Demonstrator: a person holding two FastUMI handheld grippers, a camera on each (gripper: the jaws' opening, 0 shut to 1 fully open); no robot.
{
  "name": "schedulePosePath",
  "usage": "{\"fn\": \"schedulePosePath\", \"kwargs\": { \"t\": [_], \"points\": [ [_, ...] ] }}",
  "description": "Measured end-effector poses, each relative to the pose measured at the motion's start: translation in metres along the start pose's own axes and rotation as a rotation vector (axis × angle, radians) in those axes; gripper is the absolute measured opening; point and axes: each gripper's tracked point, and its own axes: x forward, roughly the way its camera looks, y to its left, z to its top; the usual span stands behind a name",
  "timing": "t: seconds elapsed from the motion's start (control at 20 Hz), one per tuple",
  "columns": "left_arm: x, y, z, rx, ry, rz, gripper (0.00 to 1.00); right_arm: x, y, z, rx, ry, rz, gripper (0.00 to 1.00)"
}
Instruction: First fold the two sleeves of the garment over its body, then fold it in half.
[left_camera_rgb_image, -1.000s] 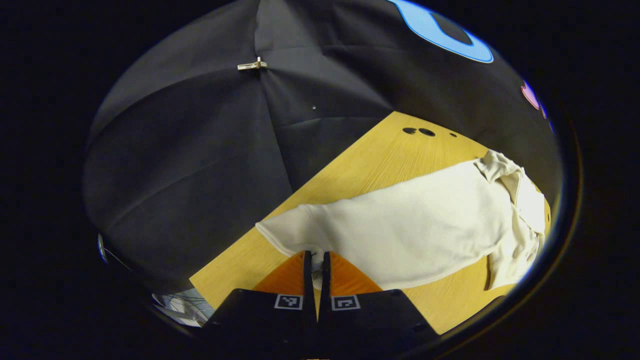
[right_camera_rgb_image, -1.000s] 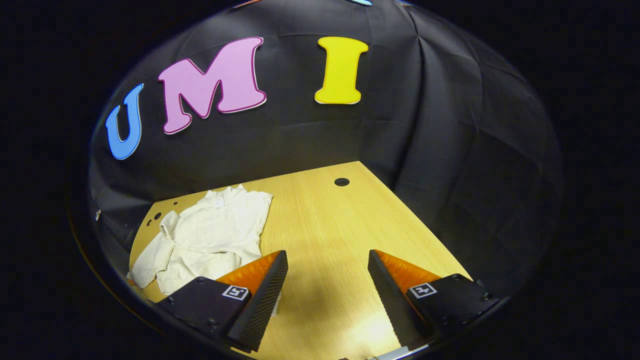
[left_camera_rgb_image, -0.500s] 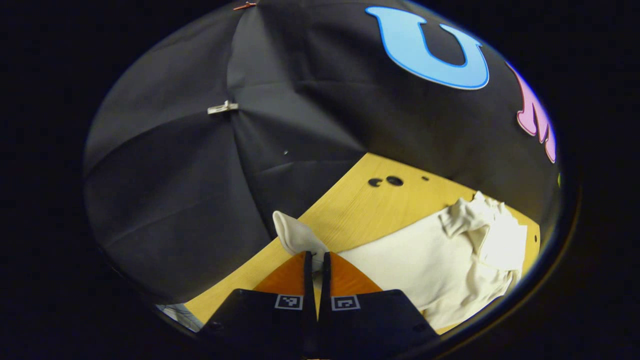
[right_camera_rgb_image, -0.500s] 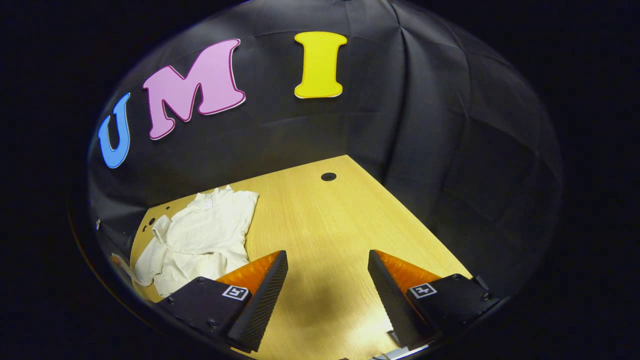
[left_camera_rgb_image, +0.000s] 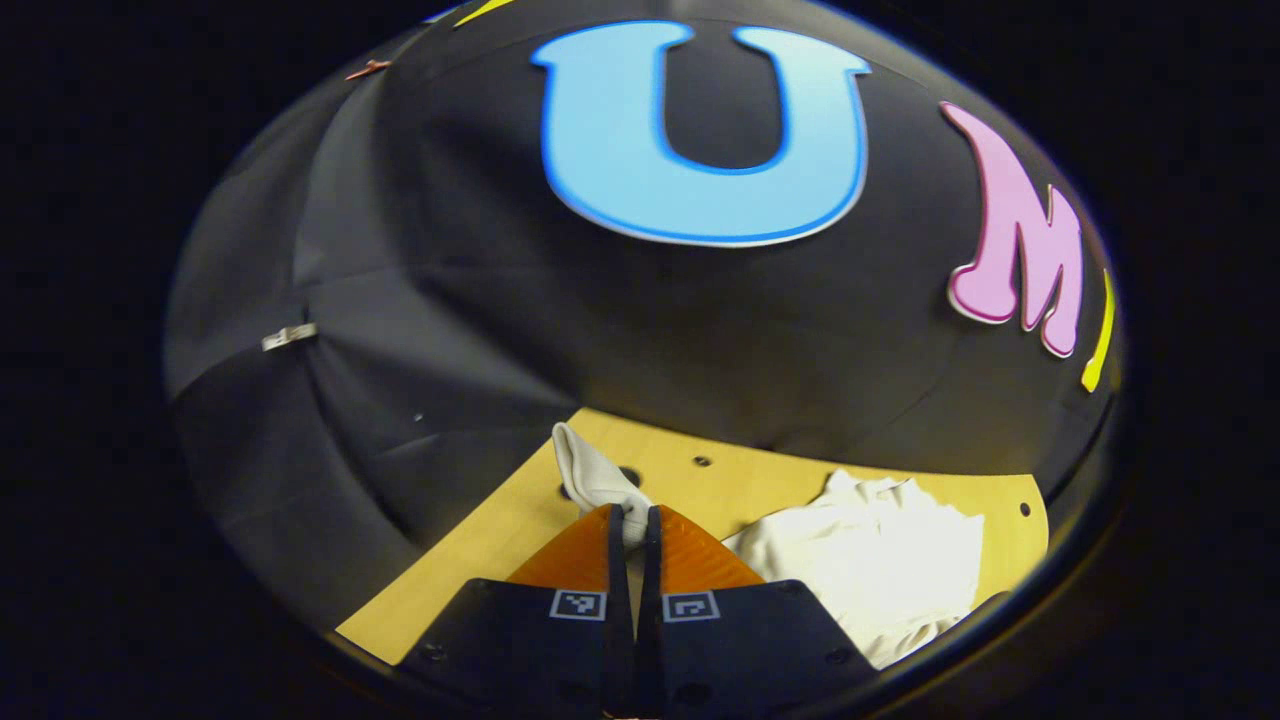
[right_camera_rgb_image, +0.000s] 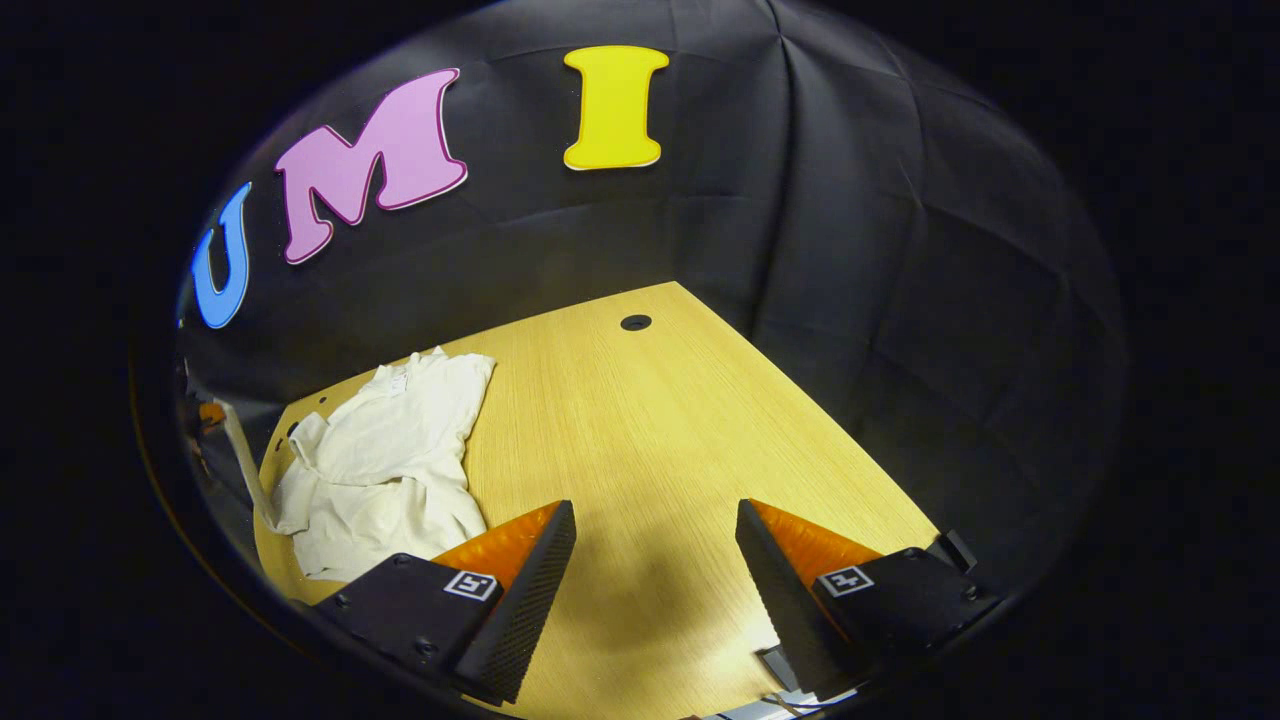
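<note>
The wooden surface (right_camera_rgb_image: 640, 440) holds the cream garment (right_camera_rgb_image: 385, 460), bunched up near its far left corner. It looks soft, light and floppy, so it is best held by a sleeve end or hem; a small neck tag is too tiny to read. The left claw (left_camera_rgb_image: 630, 520) pinches the sleeve (left_camera_rgb_image: 595, 478) up, and the right claw (right_camera_rgb_image: 655, 545) is wide apart, holding nothing.

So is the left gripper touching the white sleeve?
Touching. The left gripper view shows the left gripper shut on the sleeve, cloth sticking out above its fingertips.
</note>
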Motion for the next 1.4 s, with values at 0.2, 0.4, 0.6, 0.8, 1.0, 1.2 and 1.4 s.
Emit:
{"fn": "schedulePosePath", "kwargs": {
  "t": [0.2,0.4,0.6,0.8,1.0,1.2,1.4],
  "points": [
    [0.007,-0.103,0.016,0.089,-0.046,-0.148,0.06,0.007,-0.003,-0.003,0.014,0.016,0.004,0.99],
    [0.007,-0.216,0.000,0.146,-0.029,-0.304,0.06,0.014,-0.004,-0.005,0.013,0.030,0.006,0.99],
    [-0.003,-0.311,-0.034,0.221,0.008,-0.458,0.06,0.020,-0.002,-0.014,0.027,0.059,0.020,0.99],
    [-0.016,-0.379,-0.077,0.234,0.089,-0.557,0.06,0.022,0.000,-0.017,0.049,0.072,0.033,0.99],
    [-0.018,-0.406,-0.112,0.237,0.168,-0.579,0.02,0.027,0.002,-0.020,0.023,0.086,0.039,0.99],
    [-0.037,-0.429,-0.123,0.201,0.185,-0.656,0.37,0.030,0.018,-0.025,0.006,0.102,0.063,0.99],
    [-0.049,-0.377,-0.130,0.229,0.162,-0.604,0.99,0.034,0.046,-0.030,-0.003,0.113,0.114,0.99]
  ]
}}
